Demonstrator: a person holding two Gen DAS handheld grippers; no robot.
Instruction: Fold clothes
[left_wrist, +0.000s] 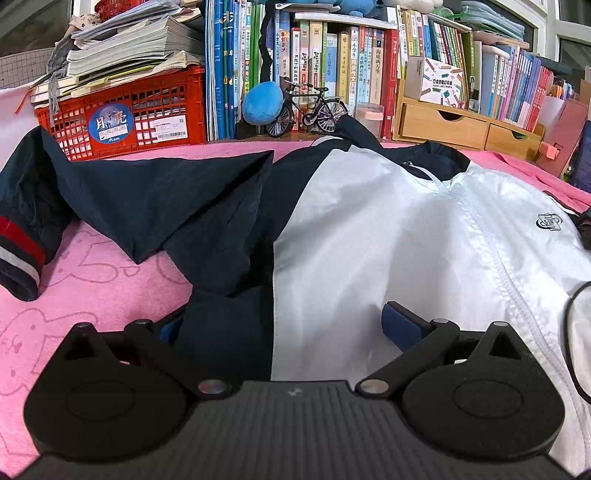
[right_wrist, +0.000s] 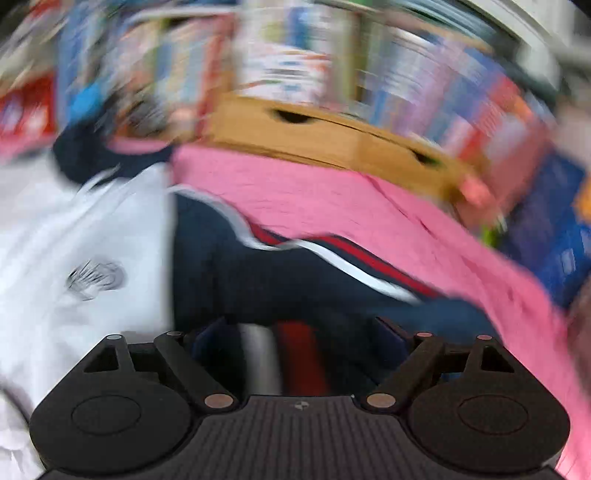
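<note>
- left claw (left_wrist: 284, 325) spread wide, blue pads (left_wrist: 400, 325) apart over the jacket (left_wrist: 388, 236) hem at the near edge of the surface (left_wrist: 85, 266); cloth between them, not pinched.
- jacket spread flat across the pink-covered surface, zip up, collar toward the far edge; one navy sleeve (left_wrist: 159, 199) folded across toward the left edge, striped cuff (left_wrist: 18, 243) near the left side.
- right claw (right_wrist: 295, 343) heavily blurred; fingers look apart around the striped navy cuff (right_wrist: 291, 354), but cannot tell whether anything is gripped.
- likely slip: slick white shell sliding out of a shallow pinch, leaving only the top layer caught and the fold crooked.
- fast right-hand motion could drag the sleeve (right_wrist: 332, 273) and pull the body off square, or bunch the pink cover beneath.
- toy bicycle (left_wrist: 306, 109) and blue plush (left_wrist: 262, 101) at the far edge near the collar; a long sweep might knock them.
</note>
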